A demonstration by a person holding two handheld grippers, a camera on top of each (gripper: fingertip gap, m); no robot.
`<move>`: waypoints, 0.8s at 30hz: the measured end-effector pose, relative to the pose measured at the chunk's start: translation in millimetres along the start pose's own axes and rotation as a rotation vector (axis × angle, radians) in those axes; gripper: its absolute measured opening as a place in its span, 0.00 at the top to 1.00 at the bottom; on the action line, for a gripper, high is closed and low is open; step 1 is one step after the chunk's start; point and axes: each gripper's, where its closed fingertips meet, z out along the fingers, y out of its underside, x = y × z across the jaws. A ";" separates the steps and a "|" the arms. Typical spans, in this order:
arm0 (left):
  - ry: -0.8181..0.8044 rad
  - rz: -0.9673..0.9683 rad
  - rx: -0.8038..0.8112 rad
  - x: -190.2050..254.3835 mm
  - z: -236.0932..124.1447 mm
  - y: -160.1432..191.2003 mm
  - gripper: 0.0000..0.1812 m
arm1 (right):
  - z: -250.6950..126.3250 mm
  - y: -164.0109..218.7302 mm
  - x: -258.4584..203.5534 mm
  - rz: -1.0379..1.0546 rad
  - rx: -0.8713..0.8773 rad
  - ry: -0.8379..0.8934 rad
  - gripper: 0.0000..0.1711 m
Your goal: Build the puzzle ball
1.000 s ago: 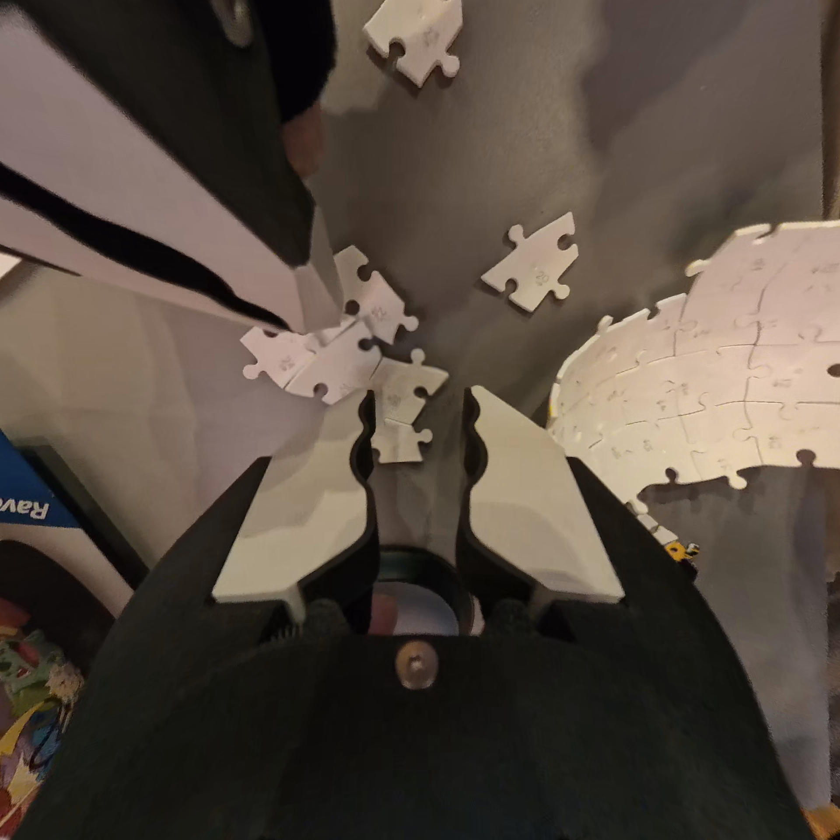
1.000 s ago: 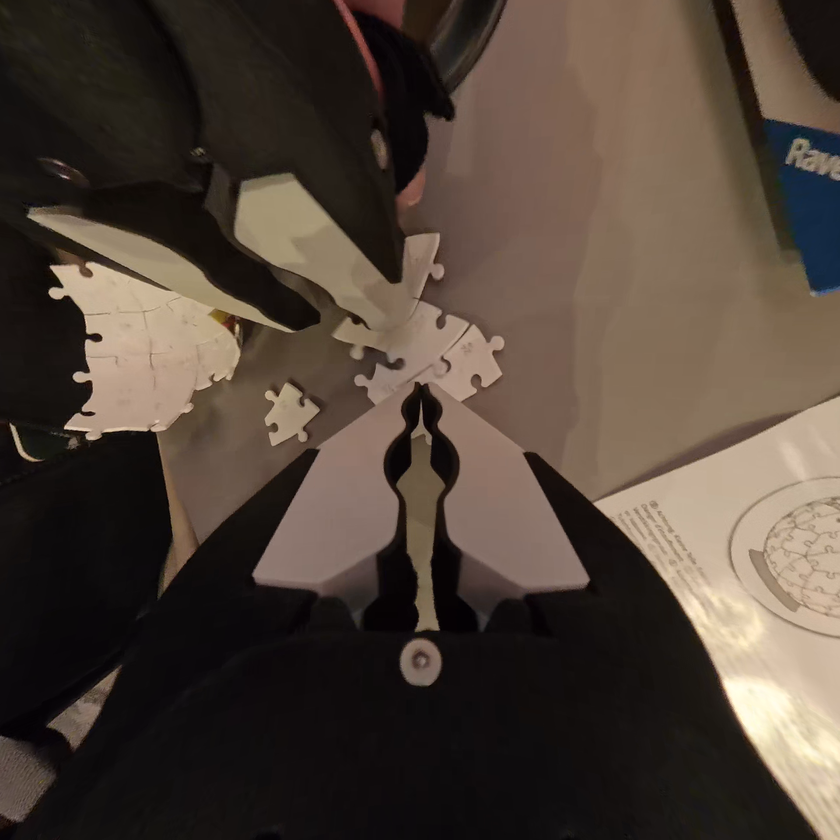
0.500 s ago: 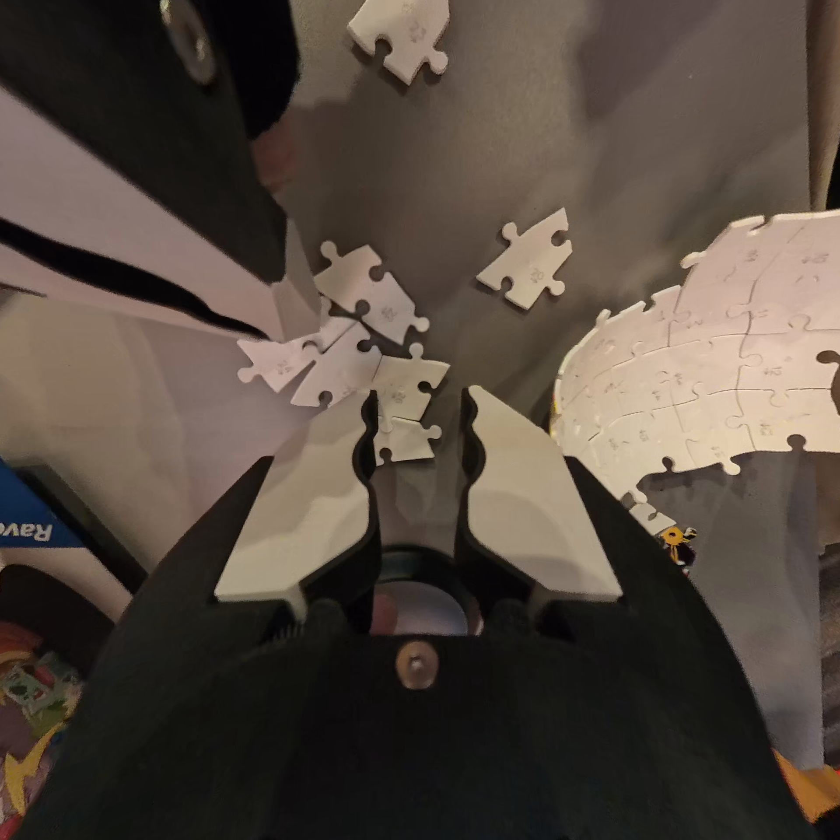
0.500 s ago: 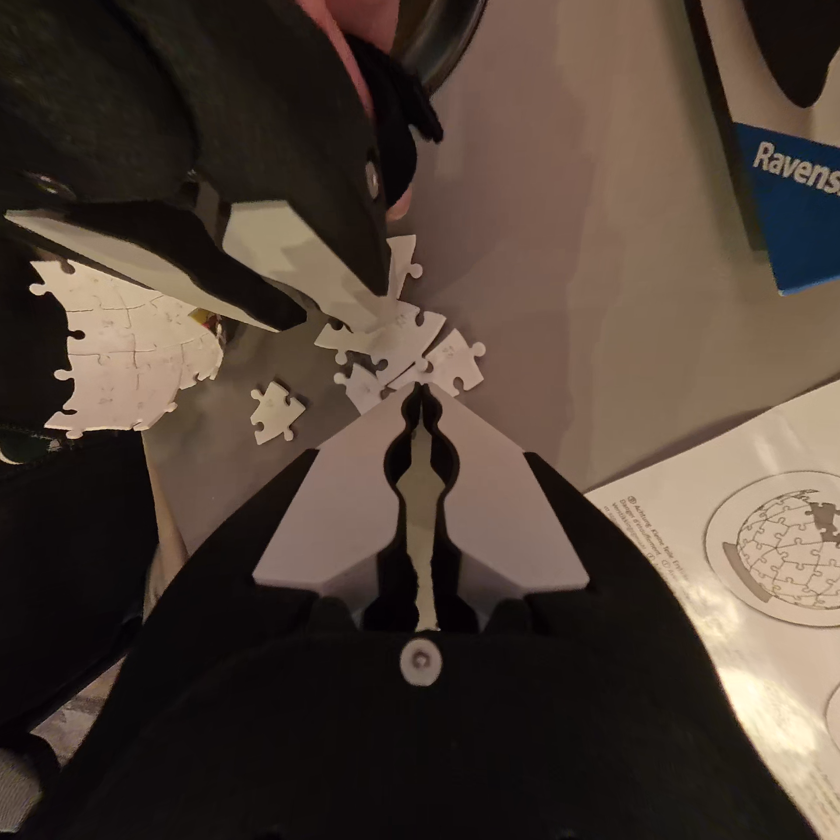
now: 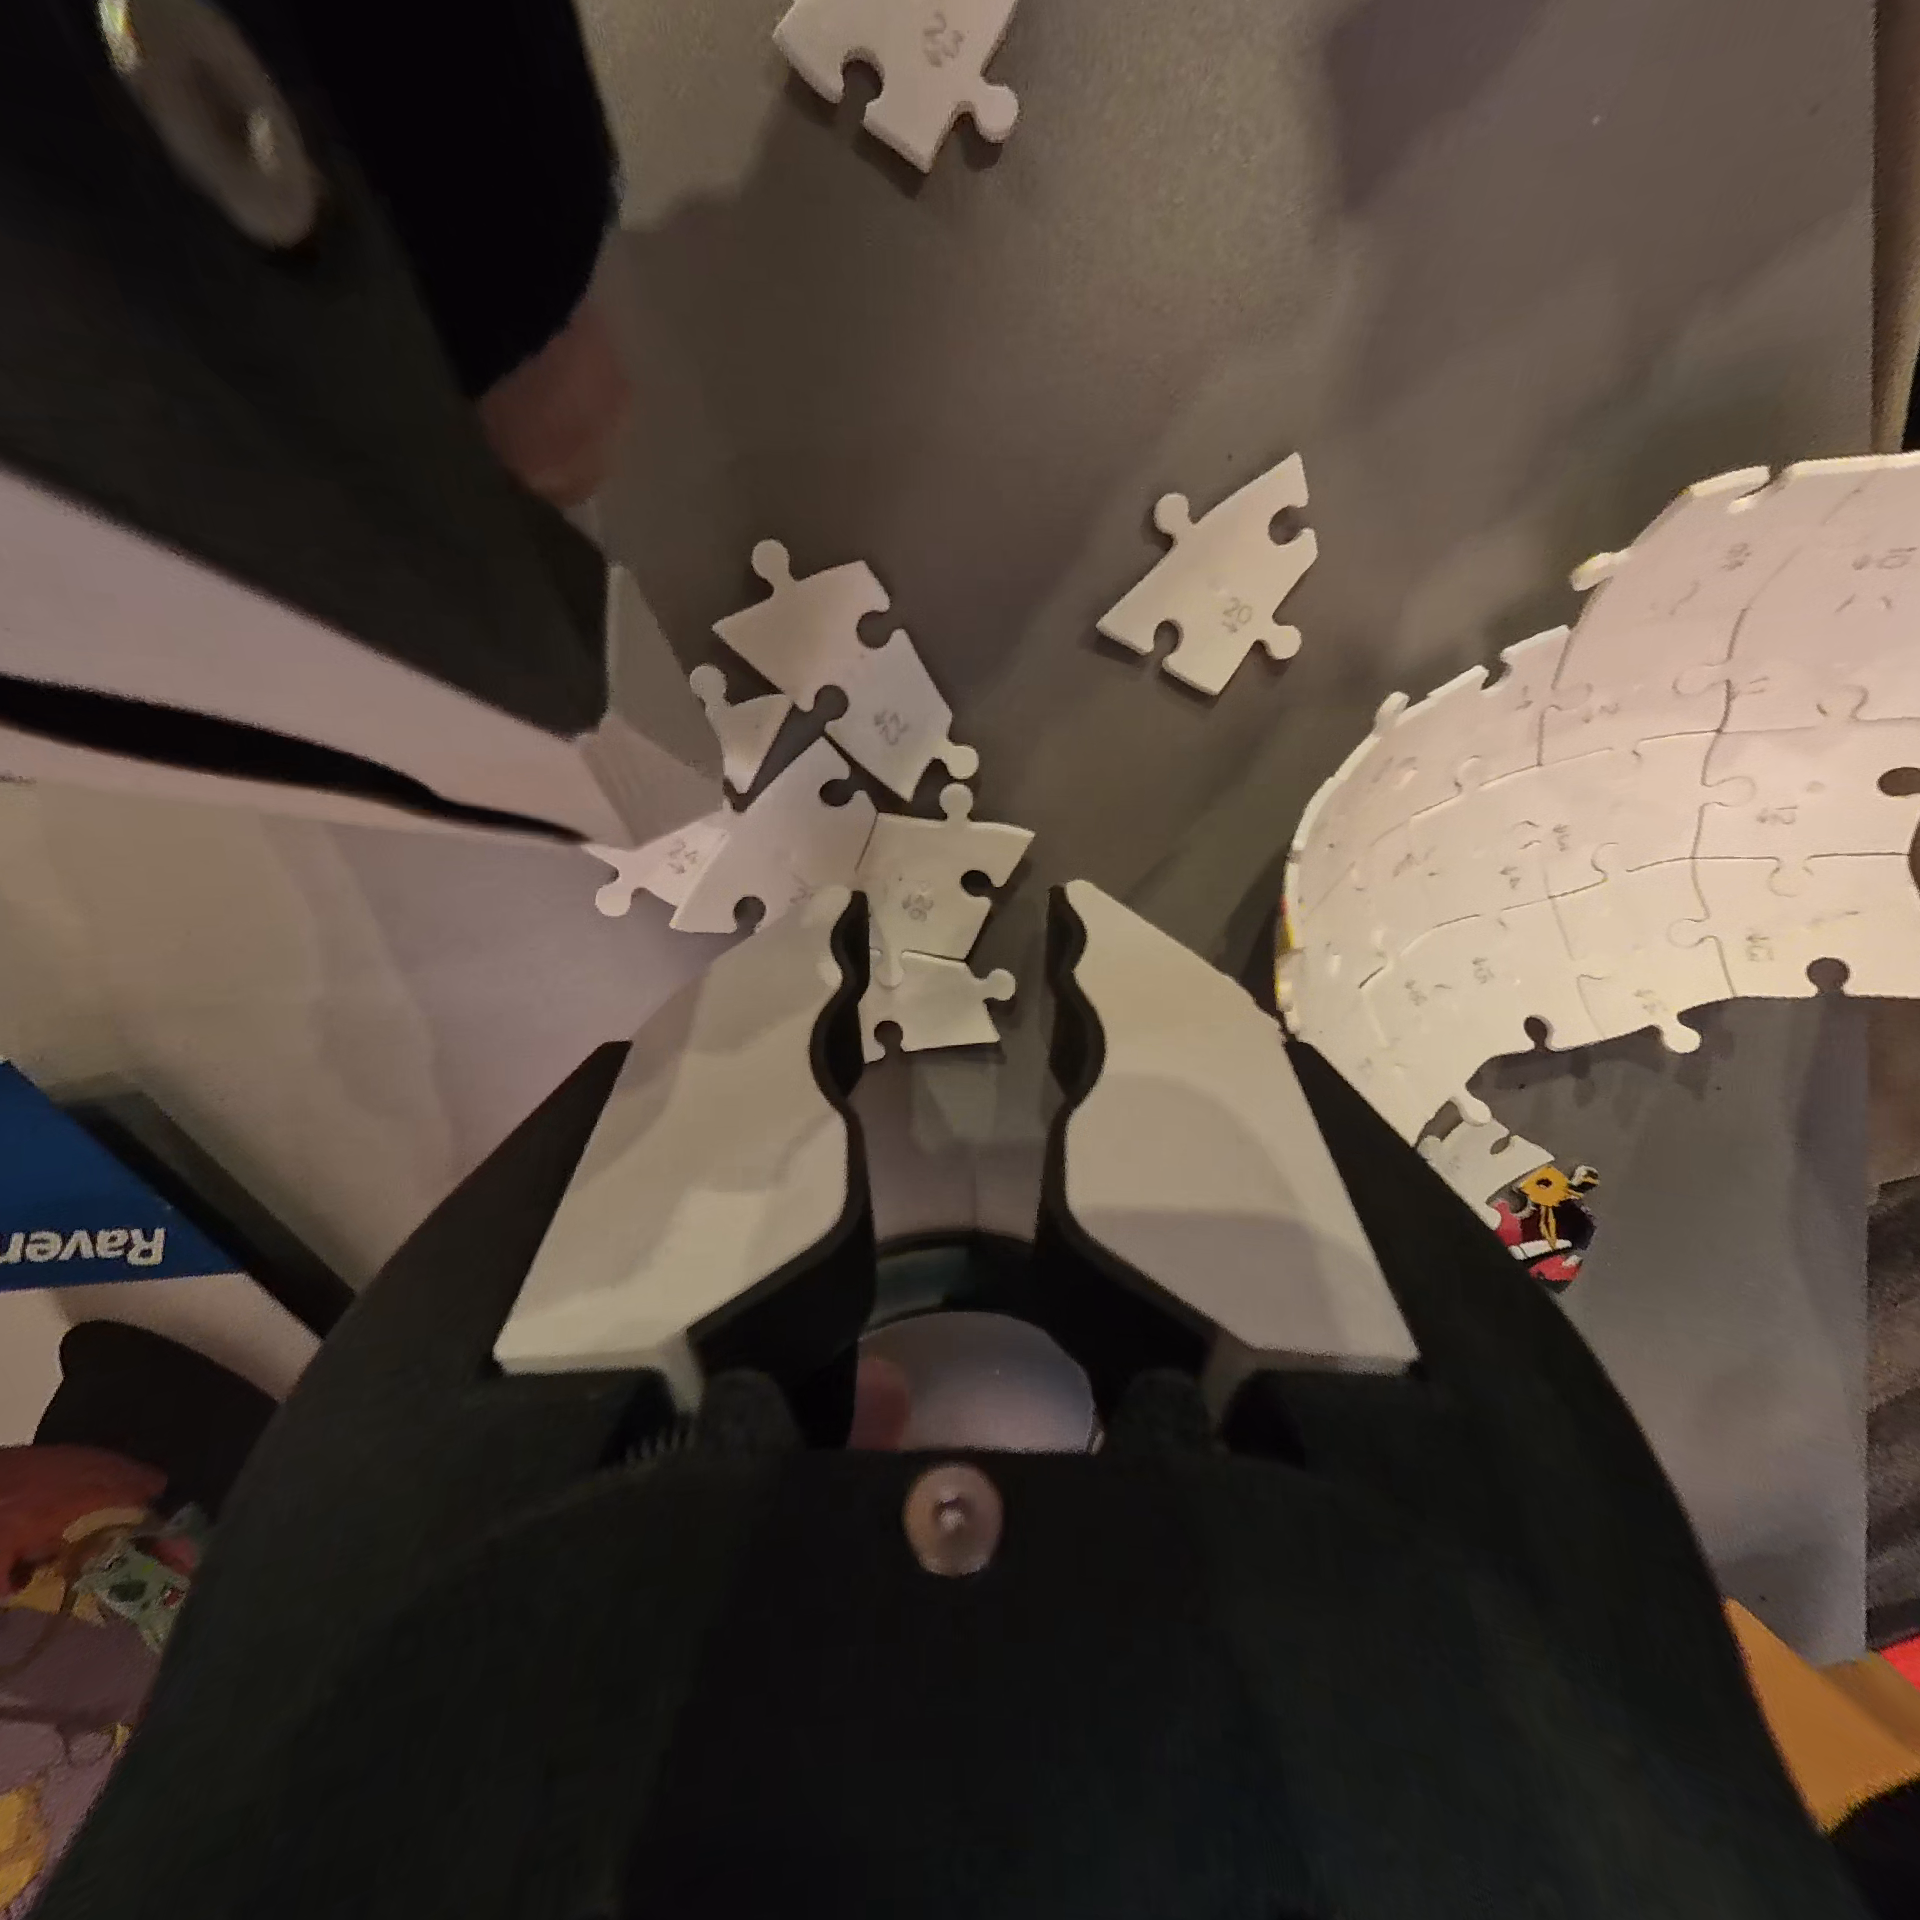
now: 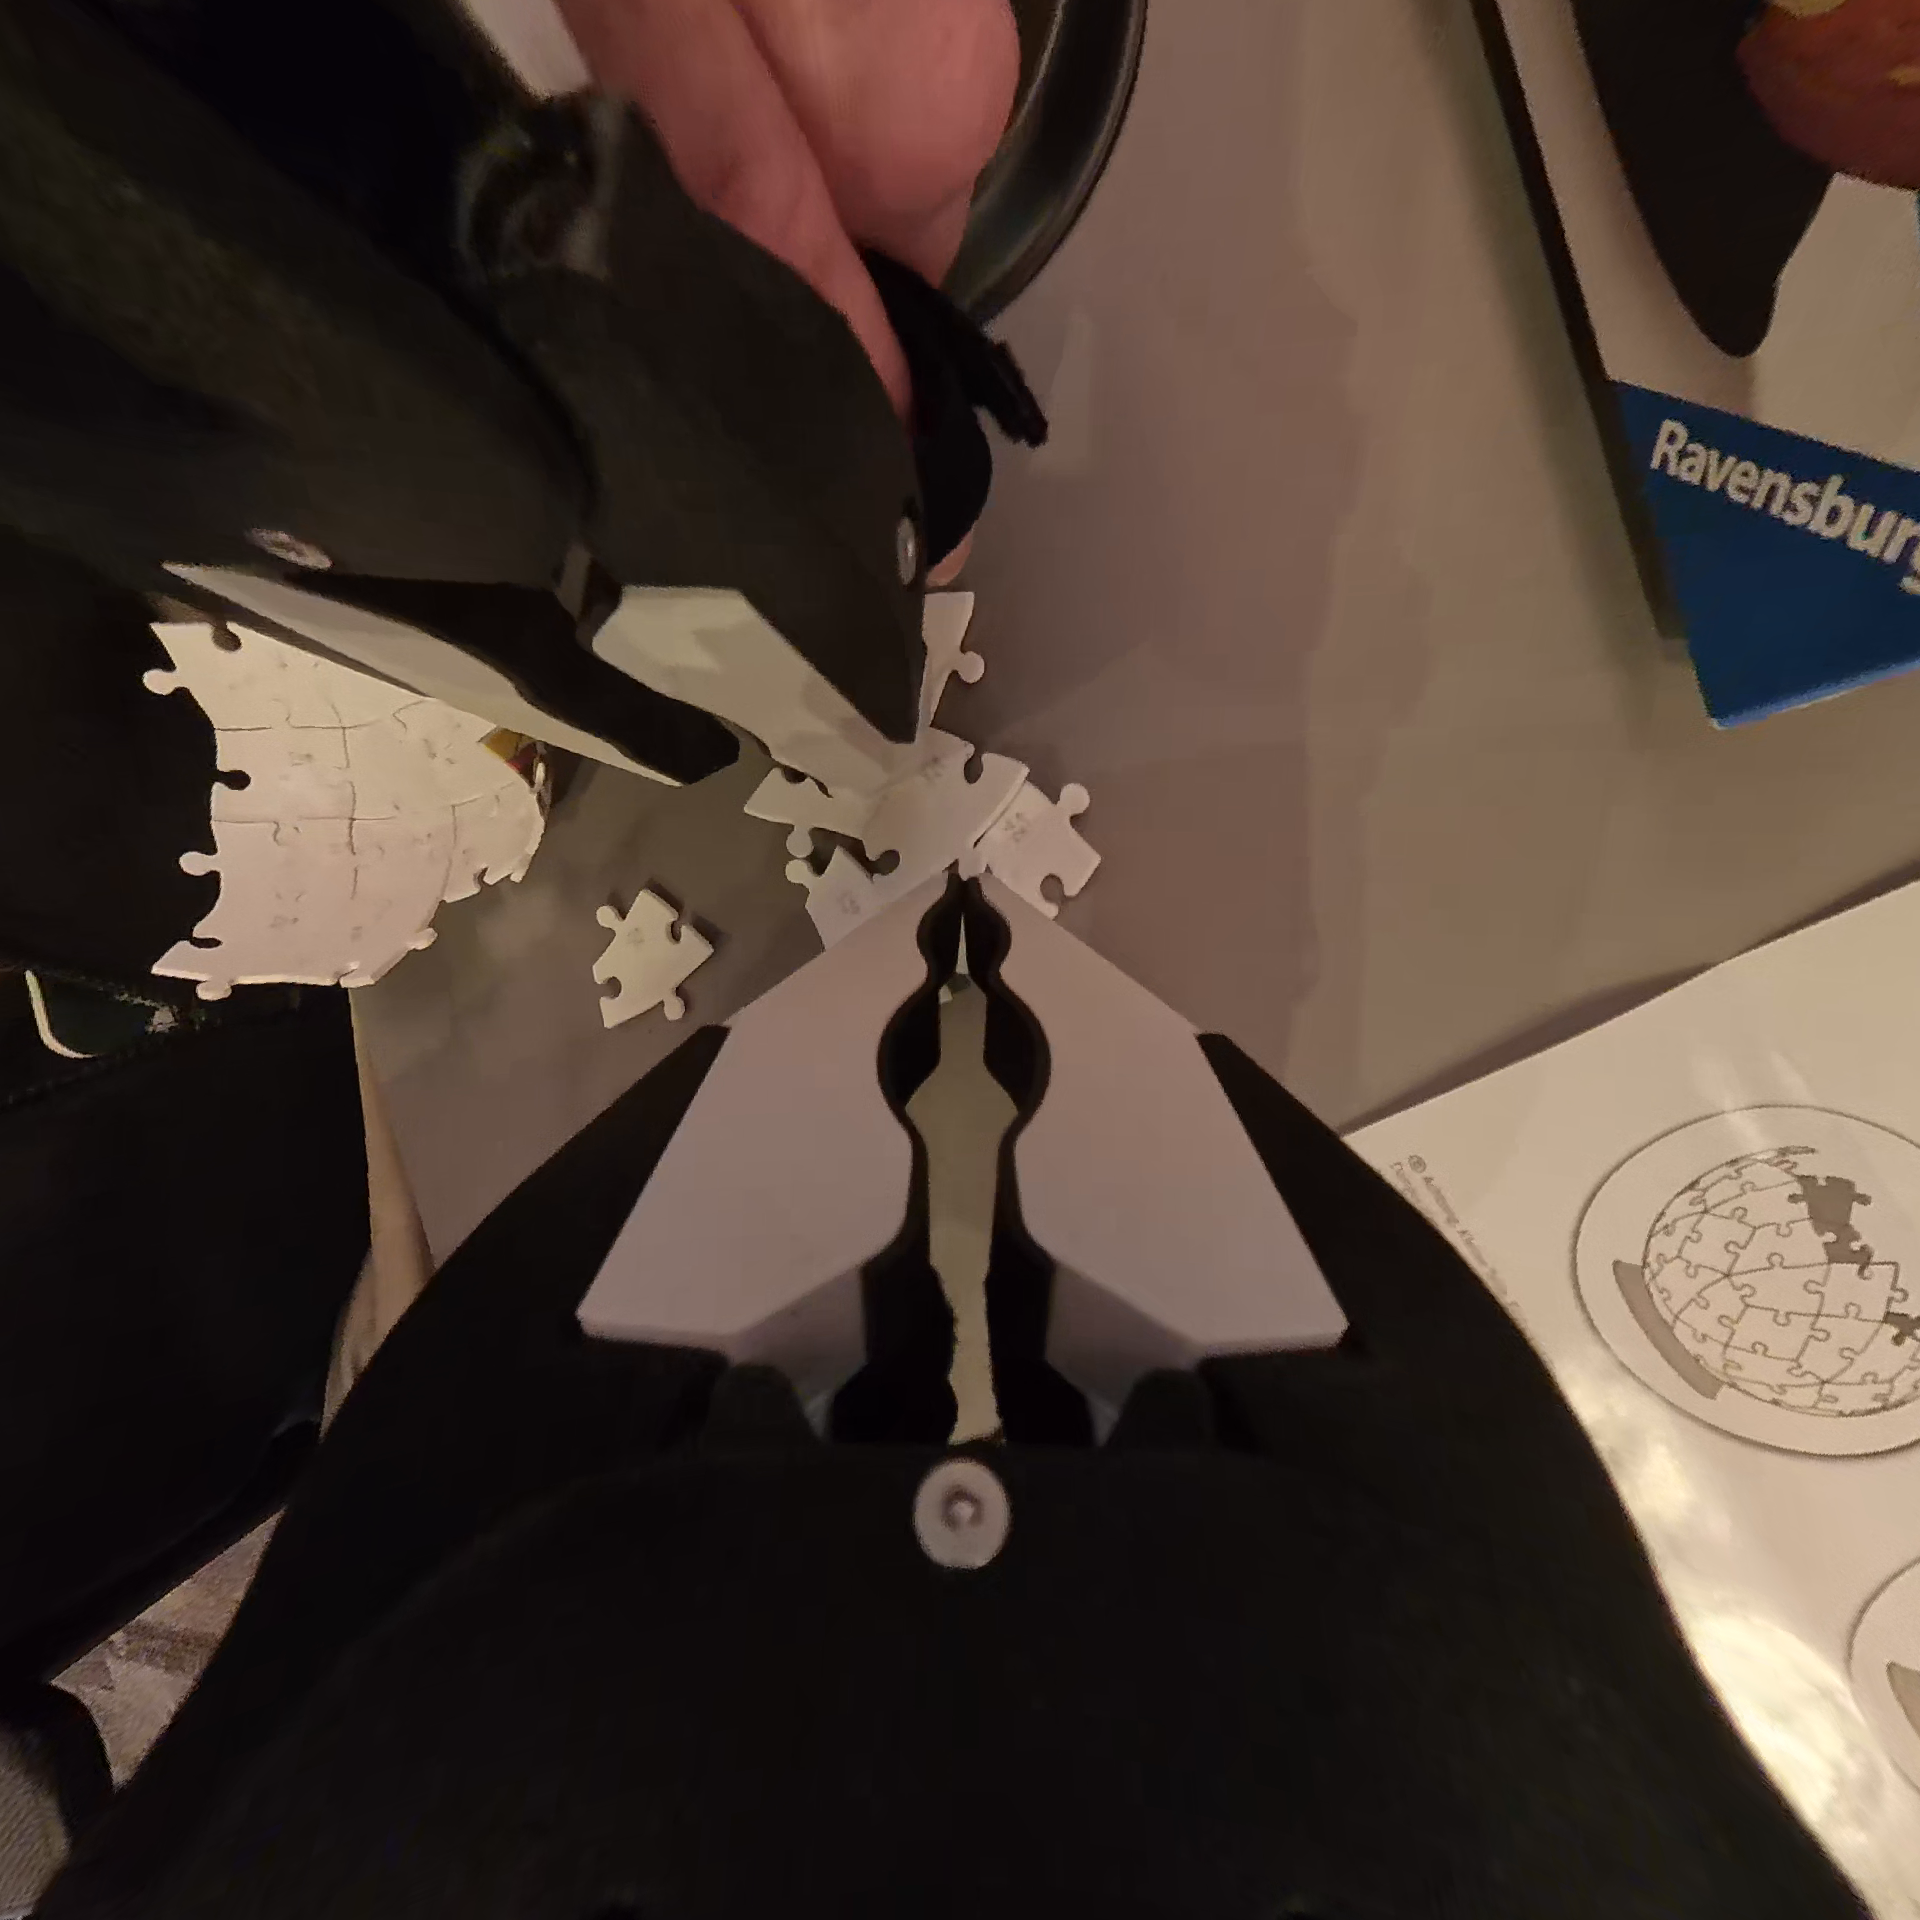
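Several white puzzle pieces lie in a loose pile [image 5: 831, 821] on the grey table, also in the right wrist view [image 6: 935, 821]. My left gripper [image 5: 956, 902] is open right at the pile, with one piece [image 5: 935, 1003] between its fingers. It shows from the side in the right wrist view [image 6: 805, 750]. My right gripper [image 6: 958, 902] is shut, its tips touching the pile's other side. It enters the left wrist view at the left [image 5: 613, 831]. The half-built white puzzle ball [image 5: 1610, 831] stands to the right of the pile, at the left in the right wrist view [image 6: 332, 831].
Single loose pieces lie beyond the pile [image 5: 1216, 603], [image 5: 904, 62] and beside the ball [image 6: 649, 956]. A blue and white puzzle box [image 6: 1818, 540] and a printed instruction sheet [image 6: 1558, 1195] lie to the right. A hand [image 6: 831, 156] holds the left gripper.
The pieces in the pile have shifted and turned slightly at the right gripper's tips. Both grippers have stayed at the pile, the left open and the right shut.
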 end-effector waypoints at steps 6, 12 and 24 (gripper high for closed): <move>0.010 0.008 -0.009 1.9 0.7 -2.1 0.82 | 4.8 -0.4 2.8 0.014 -0.006 -0.007 1.00; 0.021 0.021 -0.028 0.9 0.7 -2.8 0.83 | 7.3 3.0 1.9 0.011 -0.028 0.001 1.00; 0.036 0.063 -0.054 2.4 0.8 -2.2 0.83 | 5.7 -4.3 6.8 0.034 0.009 0.019 1.00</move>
